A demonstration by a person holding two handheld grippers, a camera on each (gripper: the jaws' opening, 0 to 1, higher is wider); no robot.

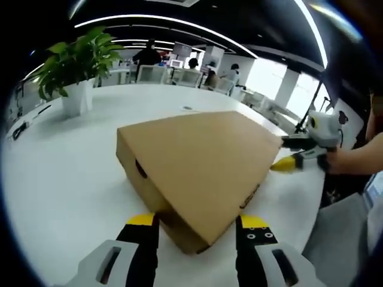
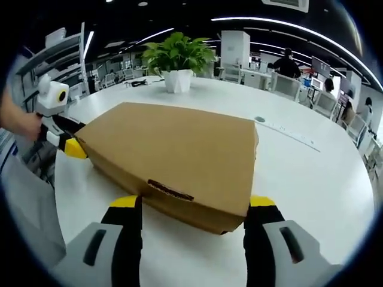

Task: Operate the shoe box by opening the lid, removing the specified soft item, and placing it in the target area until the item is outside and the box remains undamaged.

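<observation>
Two tongs are seen spread at the closed box: the left tongs [image 1: 197,224] straddle its near corner, the right tongs [image 2: 194,206] its long side, neither yet gripping. The box [image 2: 173,158] lies flat on the white desk [image 1: 72,167], lid down. Nothing of the task looks done: lid, soft item and placing are all left. Farther off, a plant [image 2: 178,60] stands.

Potted green plant [image 1: 76,70] [image 2: 178,61] on white table [image 1: 66,161] [image 2: 311,173]; people seated at desks [image 1: 197,70] [image 2: 290,66] behind.
</observation>
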